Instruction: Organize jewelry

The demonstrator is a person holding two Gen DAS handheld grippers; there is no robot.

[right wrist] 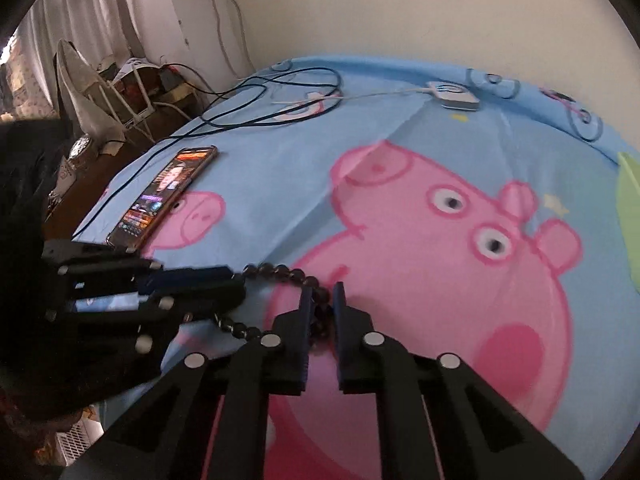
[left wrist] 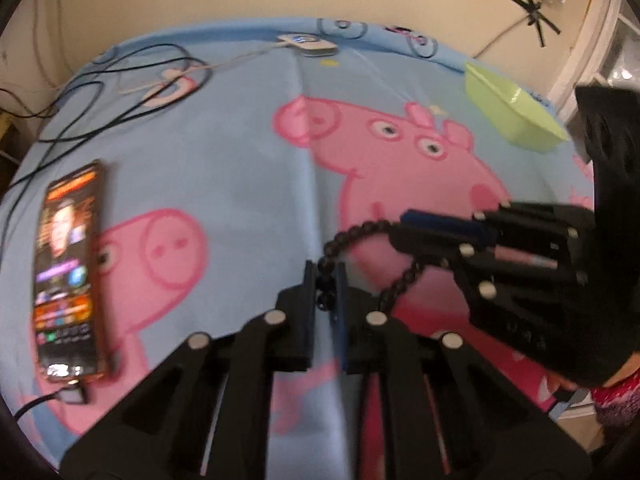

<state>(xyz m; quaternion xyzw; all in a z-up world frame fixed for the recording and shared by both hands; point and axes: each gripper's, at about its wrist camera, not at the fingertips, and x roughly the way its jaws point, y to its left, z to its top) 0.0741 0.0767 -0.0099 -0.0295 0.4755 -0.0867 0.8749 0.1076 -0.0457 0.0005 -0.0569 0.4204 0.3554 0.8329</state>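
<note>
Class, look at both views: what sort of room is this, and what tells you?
Probably a bedroom at home: a cartoon-pig bedsheet covers the surface, a phone lies charging on it, and loose cables trail beside a plain wall.

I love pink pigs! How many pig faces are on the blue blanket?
2. The big pig face fills the middle of the blue blanket, behind the bead bracelet. A smaller pig face lies beside the phone. The grippers may hide more.
</note>
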